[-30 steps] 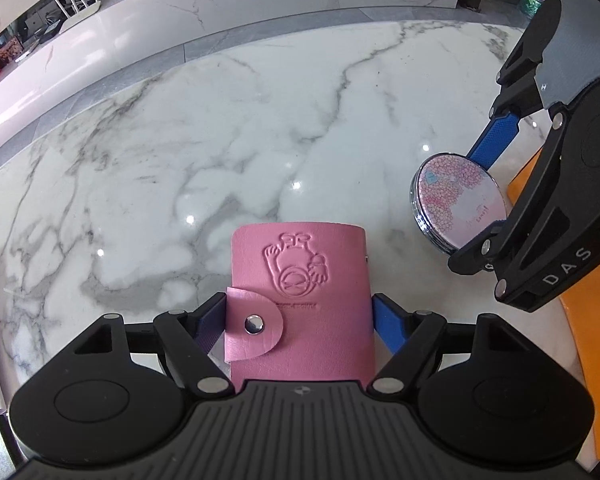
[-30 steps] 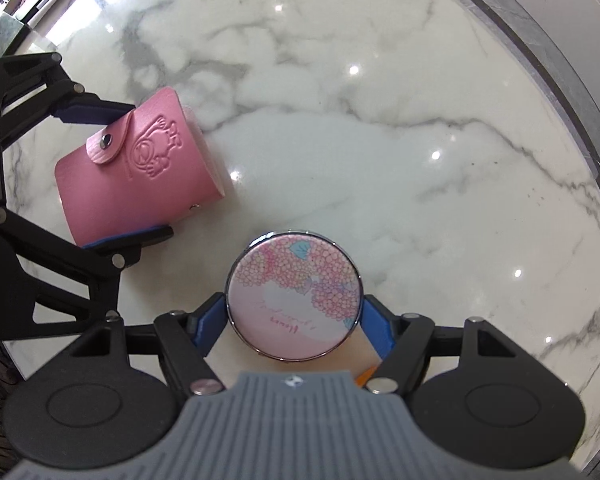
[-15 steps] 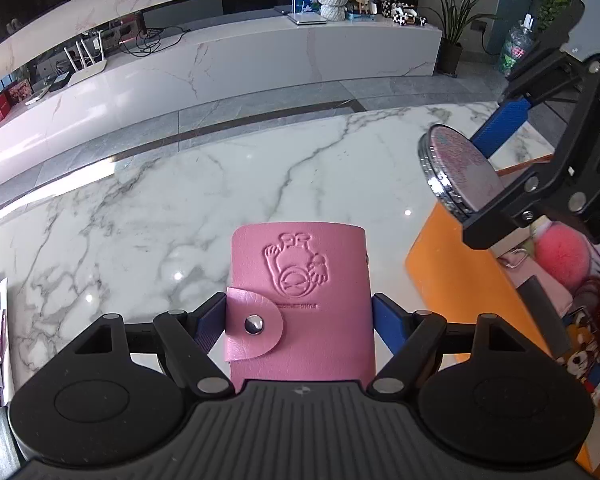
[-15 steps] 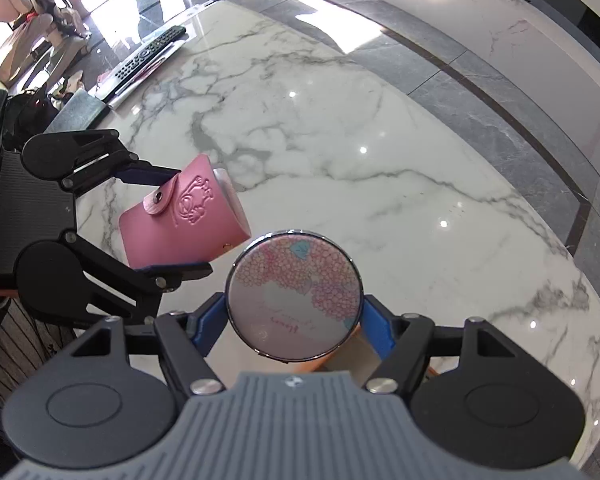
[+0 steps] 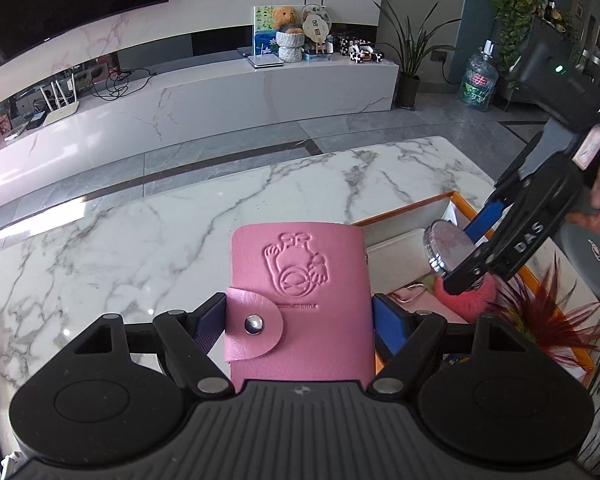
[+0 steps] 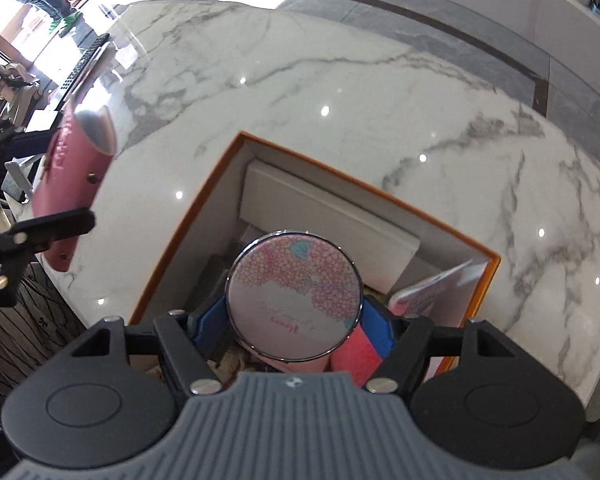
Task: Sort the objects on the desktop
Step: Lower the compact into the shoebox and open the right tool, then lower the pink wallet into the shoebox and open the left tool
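Lifted clear of the white marble tabletop [image 5: 148, 248] since the earlier frames, both carried items, now brought toward the orange-rimmed open storage box [image 6: 188, 220] that was barely in view before.

Nearest in the left wrist view: left hand-held gripper [image 5: 298, 320], blue pads pressed on the two sides of the pink leather card holder with snap flap and embossed cartoon [image 5: 300, 280], held in the air just beside the box's near-left rim. Nearest in the right wrist view: right hand-held gripper [image 6: 294, 320], clamped at a middling width on the round pink floral compact mirror with chrome edge [image 6: 294, 294], face up, hanging directly above the box interior.

Below and beyond the mirror: white rectangular inner tray [image 6: 328, 216] against the far wall of the box, pink fluffy pompom [image 5: 466, 294], red spiky plant-like item [image 5: 540, 316], and a pale leaflet leaning in the right corner [image 6: 432, 292]. Farther off: bare marble, then grey floor.

For a good placement, judged from the layout: lower the mirror onto a free patch beside the tray before releasing, keeping it flat; hold the card holder back until the right hand clears, then bring it over the rim.

Count: two hand-held grippers, one card holder, one mirror, one box, one tray, one pompom. Other box contents too hidden to count.
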Demonstrator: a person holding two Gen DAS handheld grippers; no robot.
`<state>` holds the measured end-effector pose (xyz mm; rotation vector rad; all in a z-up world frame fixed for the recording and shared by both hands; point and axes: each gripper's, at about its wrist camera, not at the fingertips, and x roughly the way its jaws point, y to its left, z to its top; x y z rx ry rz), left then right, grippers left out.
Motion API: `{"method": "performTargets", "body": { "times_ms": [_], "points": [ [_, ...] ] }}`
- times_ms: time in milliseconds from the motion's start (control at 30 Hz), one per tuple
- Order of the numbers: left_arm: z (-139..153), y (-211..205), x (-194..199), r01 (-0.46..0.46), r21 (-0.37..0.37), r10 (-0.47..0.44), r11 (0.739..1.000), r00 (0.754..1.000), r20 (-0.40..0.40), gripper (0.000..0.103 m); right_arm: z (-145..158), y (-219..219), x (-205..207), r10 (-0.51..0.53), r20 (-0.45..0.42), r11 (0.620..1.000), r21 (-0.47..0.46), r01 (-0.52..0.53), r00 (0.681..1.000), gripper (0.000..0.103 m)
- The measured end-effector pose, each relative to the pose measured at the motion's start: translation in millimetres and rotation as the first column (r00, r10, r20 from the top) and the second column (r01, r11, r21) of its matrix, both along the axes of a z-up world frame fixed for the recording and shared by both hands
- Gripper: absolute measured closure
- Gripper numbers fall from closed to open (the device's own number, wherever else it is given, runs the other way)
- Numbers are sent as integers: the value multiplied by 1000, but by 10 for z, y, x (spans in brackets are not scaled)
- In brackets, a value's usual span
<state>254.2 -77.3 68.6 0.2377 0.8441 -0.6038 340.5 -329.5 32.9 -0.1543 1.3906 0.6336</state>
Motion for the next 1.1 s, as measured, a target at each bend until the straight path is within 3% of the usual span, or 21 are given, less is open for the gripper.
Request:
{"method": "performTargets", "body": {
  "times_ms": [133, 267, 633, 667, 700, 767, 933, 1100],
  "points": [
    [6, -64, -61, 27, 5, -27, 1000, 1000, -11, 13, -373, 42, 37, -26, -82, 1000, -12, 25, 996, 30],
    [23, -102, -123, 38, 6, -38, 999, 999, -14, 13, -616, 126, 54, -37, -111, 998, -47, 32, 993, 30],
    [-2, -157, -160, 60, -4, -60, 998, 997, -45, 13, -791, 154, 51, -78, -132, 996, -61, 71, 988, 26],
    [1, -164, -161, 59, -9, -59, 998, 997, -50, 13, -785, 152, 42, -81, -126, 995, -68, 72, 989, 16],
    [4, -169, -158, 57, -14, -58, 998, 997, -55, 12, -763, 151, 23, -78, -110, 995, -71, 70, 991, 12],
    [11, -194, -152, 49, -23, -50, 999, 996, -67, 12, -649, 122, -32, -82, -54, 996, -50, 79, 995, 12],
    [30, -300, -170, 21, -42, -25, 999, 995, -93, 12, -216, -179, -149, -183, 54, 977, 122, 175, 982, 7],
    [-67, -338, -79, -93, -150, 57, 984, 972, -228, 12, 118, -513, -423, -258, 95, 948, 217, 232, 962, 7]
  ]
}}
